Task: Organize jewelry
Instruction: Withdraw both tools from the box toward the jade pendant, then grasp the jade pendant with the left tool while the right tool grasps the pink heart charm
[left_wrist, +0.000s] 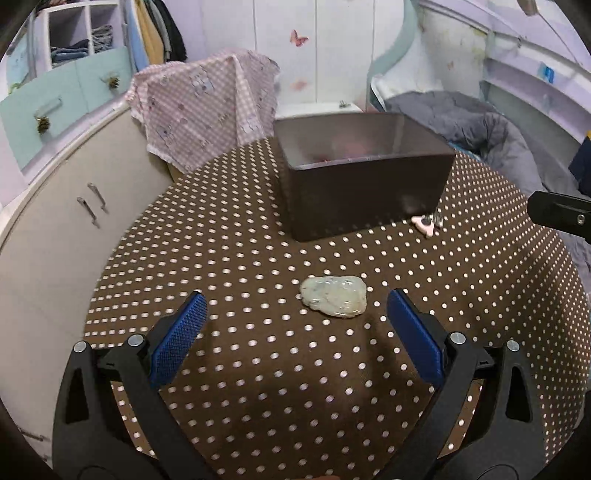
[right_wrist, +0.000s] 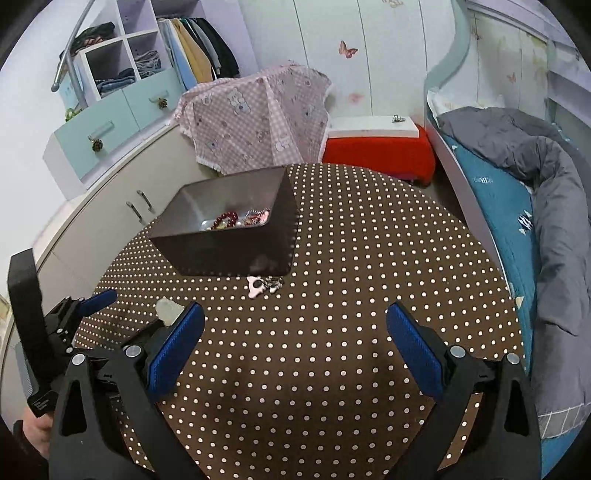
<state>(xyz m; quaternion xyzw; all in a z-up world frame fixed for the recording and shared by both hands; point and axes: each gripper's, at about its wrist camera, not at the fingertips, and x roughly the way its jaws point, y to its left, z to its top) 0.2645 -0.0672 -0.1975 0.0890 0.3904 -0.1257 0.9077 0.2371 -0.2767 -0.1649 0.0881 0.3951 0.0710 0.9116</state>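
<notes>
The left gripper (left_wrist: 295, 317) hangs spread wide, nothing held, over the dotted cloth (left_wrist: 258, 369); a pale jade pendant (left_wrist: 334, 296) lies just ahead between its pads. The right gripper (right_wrist: 295, 328) is likewise agape and empty. A pink charm (right_wrist: 258, 287) lies against the dark box (right_wrist: 229, 251), which holds beads (right_wrist: 236, 219).

My tongs' pads (left_wrist: 181, 338) were blue; the tablecloth (left_wrist: 258, 258) brown with white dots, the box (left_wrist: 365, 188) dark brown, the pendant (left_wrist: 334, 296) pale green.
</notes>
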